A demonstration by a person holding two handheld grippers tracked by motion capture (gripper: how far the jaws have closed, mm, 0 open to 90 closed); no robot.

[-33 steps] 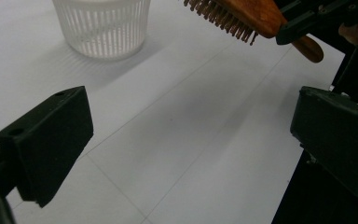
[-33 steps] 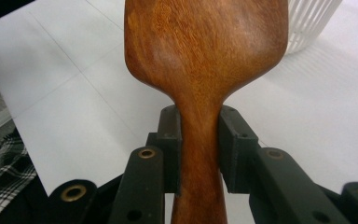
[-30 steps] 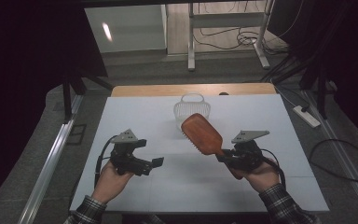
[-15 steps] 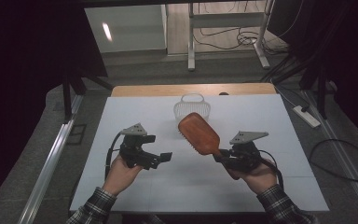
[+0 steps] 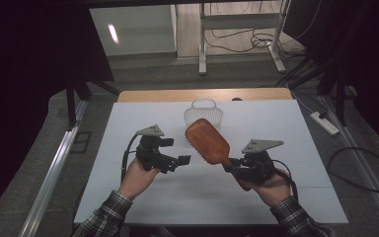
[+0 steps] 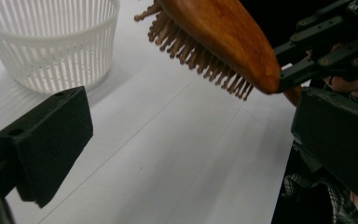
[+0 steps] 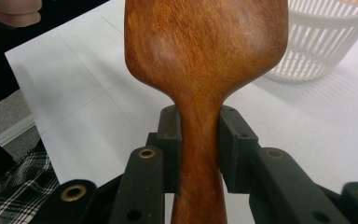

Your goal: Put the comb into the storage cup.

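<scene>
A wooden hairbrush (image 5: 207, 142) is held above the white table, bristles facing down and left, head tilted toward the basket. My right gripper (image 5: 233, 165) is shut on its handle (image 7: 199, 154), the two pads pressing either side. My left gripper (image 5: 180, 160) is open with nothing between its jaws; it sits just left of the brush. In the left gripper view the bristles (image 6: 198, 44) hang above the wide gap between my jaws, and the right gripper (image 6: 326, 51) shows at the far right.
A white slatted plastic basket (image 5: 203, 114) stands at the table's far middle, just behind the brush head; its wall also shows as basket (image 6: 51, 37) and basket (image 7: 324, 42). The white table (image 5: 286, 128) ends in a wooden strip at the back.
My left gripper has moved right and forward toward the brush. The right gripper with the brush has shifted slightly left, the head staying near the basket.
</scene>
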